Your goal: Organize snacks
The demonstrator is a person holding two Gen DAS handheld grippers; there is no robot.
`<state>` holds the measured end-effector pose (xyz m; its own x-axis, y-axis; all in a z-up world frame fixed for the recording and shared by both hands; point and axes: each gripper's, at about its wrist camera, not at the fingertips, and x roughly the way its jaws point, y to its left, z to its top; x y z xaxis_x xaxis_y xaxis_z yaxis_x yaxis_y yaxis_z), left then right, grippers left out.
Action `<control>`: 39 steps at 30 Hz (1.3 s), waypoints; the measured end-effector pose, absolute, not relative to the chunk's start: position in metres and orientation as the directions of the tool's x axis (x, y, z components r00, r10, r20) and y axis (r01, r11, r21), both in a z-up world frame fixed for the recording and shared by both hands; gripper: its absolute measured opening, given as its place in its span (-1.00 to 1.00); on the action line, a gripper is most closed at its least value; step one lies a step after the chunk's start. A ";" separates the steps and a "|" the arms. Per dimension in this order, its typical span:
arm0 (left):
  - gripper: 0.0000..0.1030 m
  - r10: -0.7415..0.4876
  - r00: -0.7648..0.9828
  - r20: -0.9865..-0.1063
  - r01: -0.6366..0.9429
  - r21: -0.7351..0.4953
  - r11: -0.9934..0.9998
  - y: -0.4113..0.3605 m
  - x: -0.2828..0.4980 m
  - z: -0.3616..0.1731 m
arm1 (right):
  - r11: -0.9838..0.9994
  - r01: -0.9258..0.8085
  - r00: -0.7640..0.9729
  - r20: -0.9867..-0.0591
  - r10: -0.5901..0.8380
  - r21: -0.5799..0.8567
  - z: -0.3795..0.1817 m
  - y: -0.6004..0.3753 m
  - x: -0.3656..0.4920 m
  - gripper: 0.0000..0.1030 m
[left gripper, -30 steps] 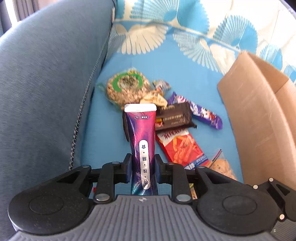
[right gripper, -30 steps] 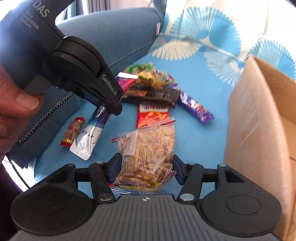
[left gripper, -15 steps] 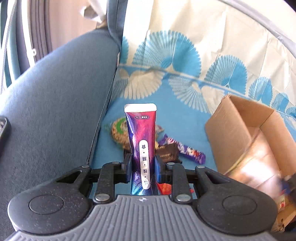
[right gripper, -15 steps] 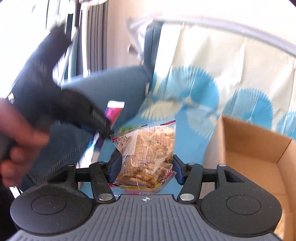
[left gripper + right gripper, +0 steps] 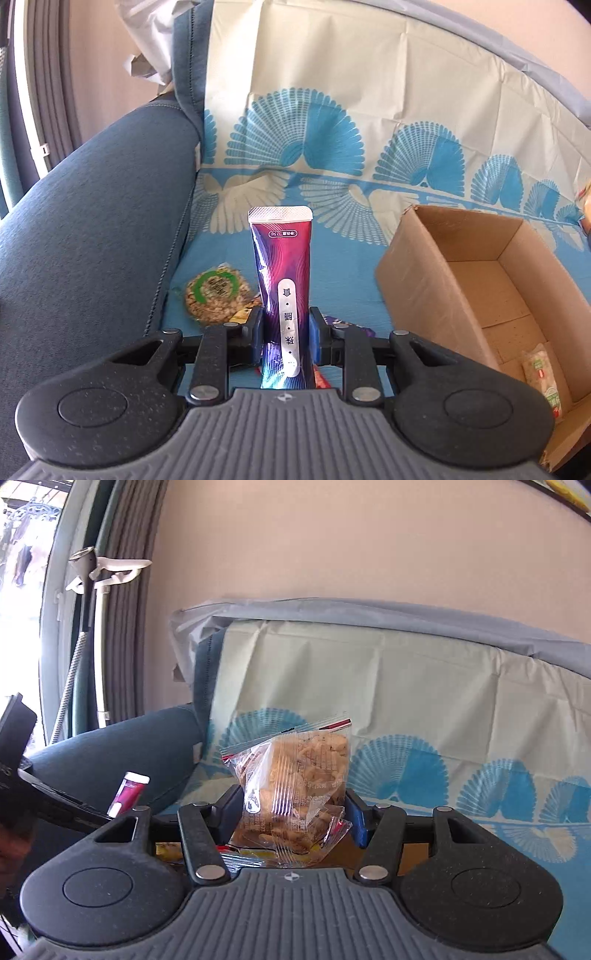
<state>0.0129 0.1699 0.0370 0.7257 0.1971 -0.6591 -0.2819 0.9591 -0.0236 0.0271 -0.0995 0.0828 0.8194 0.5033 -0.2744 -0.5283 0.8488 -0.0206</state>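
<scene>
Left wrist view: my left gripper [image 5: 286, 328] is clamped narrow on the purple pouch [image 5: 282, 273], which stands upright between my pads. A second ago the snack pile filled the view just ahead; now I have risen and tipped up, so only the round nut cake [image 5: 214, 293] at ten o'clock shows, and the open box [image 5: 476, 277] lies at three o'clock with one packet [image 5: 541, 373] on its floor. My right gripper [image 5: 293, 812] holds the clear biscuit bag [image 5: 299, 775] at a middling width, lifted off the seat toward the sofa back [image 5: 406, 683]. Both snacks are up; I judge the drop into the box comes next.
</scene>
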 end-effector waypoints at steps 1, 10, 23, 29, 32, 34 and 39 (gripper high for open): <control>-0.48 0.193 0.730 -0.656 -0.278 -0.026 0.960 0.167 0.015 0.037 | 0.862 -0.507 0.824 -0.287 0.488 0.011 0.078 -0.108 0.032 0.14; -0.48 0.155 0.762 -0.629 -0.266 -0.085 0.960 0.146 0.023 0.042 | 0.903 -0.427 0.853 -0.312 0.418 0.040 0.069 -0.151 0.041 0.14; -0.48 0.119 0.856 -0.504 -0.163 -0.043 0.986 0.078 0.035 0.055 | 0.930 -0.366 0.887 -0.312 0.340 -0.026 0.065 -0.200 0.041 0.14; -0.47 0.031 0.898 -0.440 -0.047 -0.025 0.999 0.039 0.040 0.057 | 0.946 -0.326 0.897 -0.320 0.306 -0.007 0.061 -0.213 0.045 0.14; -0.47 -0.007 0.904 -0.427 -0.003 -0.023 1.000 0.025 0.043 0.055 | 0.949 -0.316 0.895 -0.331 0.298 0.000 0.060 -0.213 0.049 0.14; -0.47 -0.027 0.904 -0.427 0.014 -0.032 0.999 0.020 0.045 0.054 | 0.950 -0.313 0.894 -0.335 0.296 0.004 0.059 -0.212 0.051 0.14; -0.47 -0.055 0.902 -0.429 0.027 -0.071 0.997 0.016 0.049 0.052 | 0.950 -0.313 0.890 -0.348 0.294 0.003 0.057 -0.207 0.056 0.14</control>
